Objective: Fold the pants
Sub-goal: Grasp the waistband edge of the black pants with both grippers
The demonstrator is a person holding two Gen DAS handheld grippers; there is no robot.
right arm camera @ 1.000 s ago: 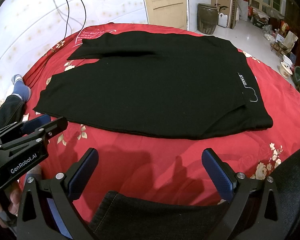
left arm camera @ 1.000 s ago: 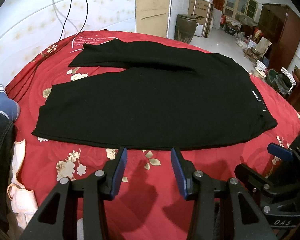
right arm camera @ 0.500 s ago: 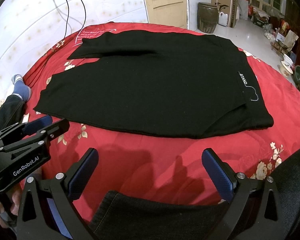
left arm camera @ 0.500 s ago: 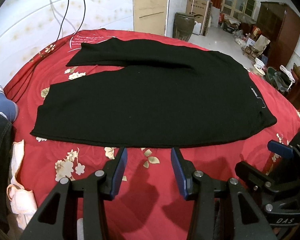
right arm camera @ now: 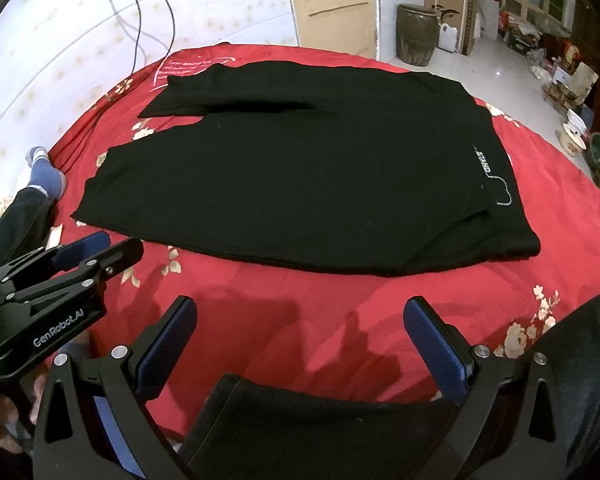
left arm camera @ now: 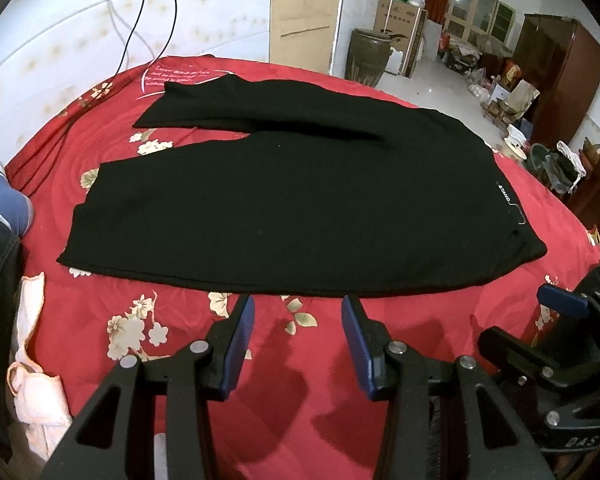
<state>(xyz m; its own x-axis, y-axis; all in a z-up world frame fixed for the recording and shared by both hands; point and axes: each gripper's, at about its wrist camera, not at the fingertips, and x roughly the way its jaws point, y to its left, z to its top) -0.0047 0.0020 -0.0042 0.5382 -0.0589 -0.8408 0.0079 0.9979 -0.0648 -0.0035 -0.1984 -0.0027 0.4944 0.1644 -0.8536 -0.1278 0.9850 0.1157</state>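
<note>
Black pants (left arm camera: 300, 208) lie flat on a red floral bedspread (left arm camera: 260, 420), legs to the left, waistband with a white "STAND" mark to the right; they also show in the right wrist view (right arm camera: 300, 184). The two legs are spread slightly apart at the hems. My left gripper (left arm camera: 298, 312) is open and empty, just short of the pants' near edge. My right gripper (right arm camera: 300, 316) is wide open and empty, above the bedspread in front of the pants. Each gripper shows in the other's view: the right one (left arm camera: 560, 304), the left one (right arm camera: 80, 248).
A person's dark-trousered leg and blue sock (left arm camera: 4, 200) rest at the bed's left edge, beside a pale cloth (left arm camera: 32, 360). Dark denim (right arm camera: 320, 428) lies under the right gripper. Cables (left arm camera: 152, 8) hang on the wall behind. A brown jar (left arm camera: 370, 56) and furniture stand beyond the bed.
Both views have shifted slightly; the left gripper has edged a little toward the pants' near edge. The pants have not moved and both grippers stay open.
</note>
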